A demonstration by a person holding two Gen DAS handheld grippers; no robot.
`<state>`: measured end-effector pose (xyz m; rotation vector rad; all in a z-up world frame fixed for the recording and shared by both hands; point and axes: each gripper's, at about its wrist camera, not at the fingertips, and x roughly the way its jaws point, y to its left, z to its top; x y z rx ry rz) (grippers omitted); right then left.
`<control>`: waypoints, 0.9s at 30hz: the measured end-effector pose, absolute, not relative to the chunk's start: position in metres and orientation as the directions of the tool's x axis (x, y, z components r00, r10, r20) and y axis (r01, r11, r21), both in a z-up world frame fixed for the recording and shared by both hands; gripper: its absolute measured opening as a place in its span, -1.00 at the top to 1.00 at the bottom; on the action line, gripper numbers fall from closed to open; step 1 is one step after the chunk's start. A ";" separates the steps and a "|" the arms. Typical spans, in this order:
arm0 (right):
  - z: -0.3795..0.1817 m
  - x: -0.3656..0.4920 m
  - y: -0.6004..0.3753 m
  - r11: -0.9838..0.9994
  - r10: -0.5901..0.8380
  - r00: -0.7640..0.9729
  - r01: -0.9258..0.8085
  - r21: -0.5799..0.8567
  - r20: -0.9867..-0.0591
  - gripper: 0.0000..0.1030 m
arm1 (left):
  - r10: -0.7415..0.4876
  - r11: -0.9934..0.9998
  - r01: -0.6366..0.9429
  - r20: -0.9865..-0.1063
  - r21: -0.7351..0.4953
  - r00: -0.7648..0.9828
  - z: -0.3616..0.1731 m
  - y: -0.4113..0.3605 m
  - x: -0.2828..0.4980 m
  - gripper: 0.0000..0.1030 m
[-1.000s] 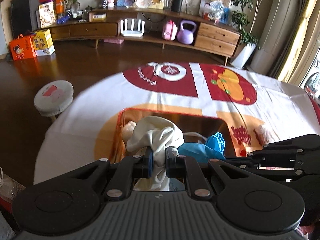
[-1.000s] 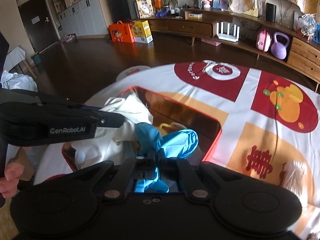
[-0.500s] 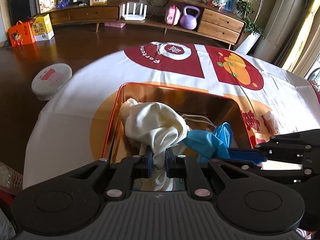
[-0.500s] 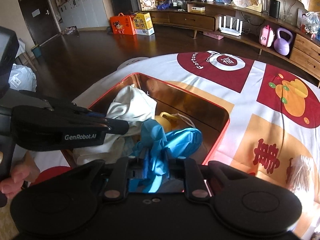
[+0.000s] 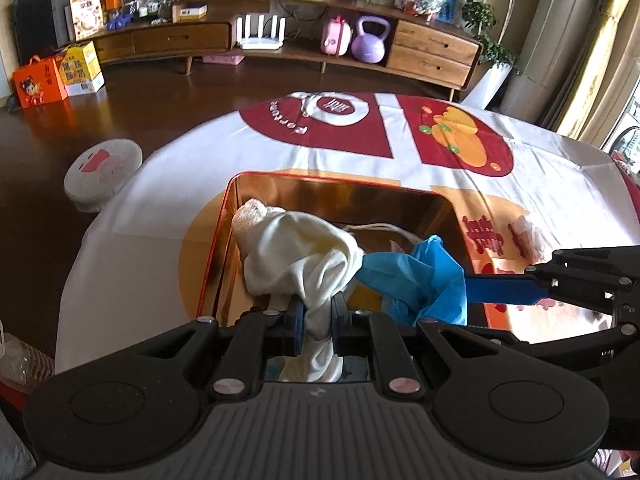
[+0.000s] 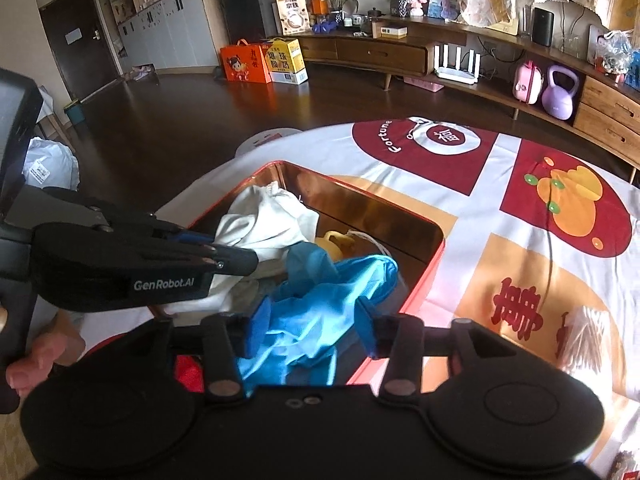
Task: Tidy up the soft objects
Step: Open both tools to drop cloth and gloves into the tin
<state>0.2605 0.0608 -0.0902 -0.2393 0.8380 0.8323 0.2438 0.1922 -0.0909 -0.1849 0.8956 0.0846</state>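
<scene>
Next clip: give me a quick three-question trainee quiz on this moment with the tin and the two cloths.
1. True or false: the left gripper is clamped on the white cloth.
2. Which item lies between the right gripper's opening jaws? A) blue cloth B) white cloth C) purple kettlebell
3. Fill in: both cloths hang over the open ______ tin on the tablecloth.

Key: 1 true; 2 A; 3 copper-coloured.
</scene>
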 end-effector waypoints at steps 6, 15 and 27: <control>-0.078 0.252 0.050 0.656 0.587 0.387 -0.742 0.137 -0.711 -0.25 | 0.007 0.981 -0.152 -0.765 -0.118 0.644 -0.079 0.189 0.231 0.76; -0.061 0.236 0.034 0.641 0.615 0.397 -0.755 0.139 -0.682 -0.36 | 0.026 0.984 -0.151 -0.760 -0.095 0.649 -0.067 0.183 0.218 0.34; -0.034 0.211 -0.017 0.654 0.653 0.441 -0.739 0.164 -0.615 -0.61 | 0.031 0.985 -0.140 -0.709 -0.096 0.705 -0.042 0.165 0.190 -0.43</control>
